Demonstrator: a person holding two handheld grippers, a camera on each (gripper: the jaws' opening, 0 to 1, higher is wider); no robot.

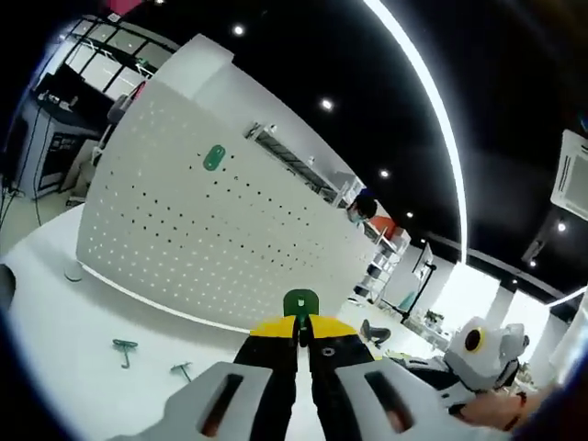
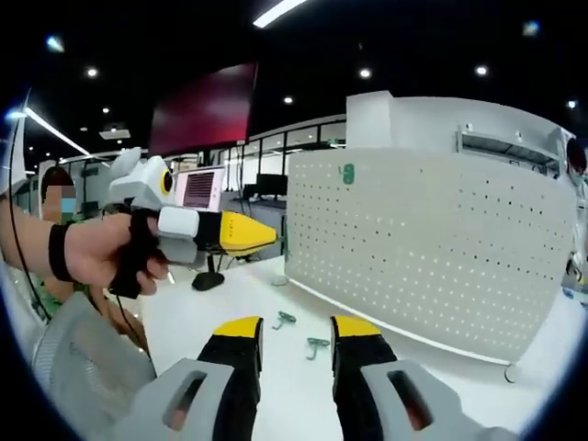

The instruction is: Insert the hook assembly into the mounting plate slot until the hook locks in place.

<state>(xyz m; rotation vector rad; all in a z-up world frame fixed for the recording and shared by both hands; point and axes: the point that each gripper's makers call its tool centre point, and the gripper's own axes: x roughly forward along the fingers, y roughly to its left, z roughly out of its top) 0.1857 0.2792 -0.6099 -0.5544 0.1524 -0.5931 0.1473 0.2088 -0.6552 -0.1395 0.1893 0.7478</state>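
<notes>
While the left gripper (image 1: pixel 302 338) points at the white perforated mounting plate (image 1: pixel 184 230), its yellow-tipped fingers (image 1: pixel 276 328) are pressed together on a green hook assembly (image 1: pixel 300 302), whose rounded green tab sticks up just above the tips. In the left gripper view the plate stands upright on the white tabletop (image 1: pixel 83 322), and a second green hook piece (image 1: pixel 213 157) already sits high up on the plate's face. Two more green hooks lie loose on the tabletop in front of the plate, one (image 1: pixel 125 349) further to the left and one (image 1: pixel 182 370) nearer the gripper, apart from each other. The right gripper's body shows at the lower right edge of that view.

In the right gripper view the right gripper (image 2: pixel 297 333) hangs over the tabletop with its fingers (image 2: pixel 241 329) spread well apart and nothing between them. Beyond them lie the two loose hooks (image 2: pixel 317 345) (image 2: pixel 284 319), with the plate (image 2: pixel 432 239) standing to their right, well apart from the fingers. The mounted green piece (image 2: pixel 347 173) sits near the plate's top left corner. A hand (image 2: pixel 106 253) at the left holds the left gripper (image 2: pixel 271 235) raised, clear of the plate.
</notes>
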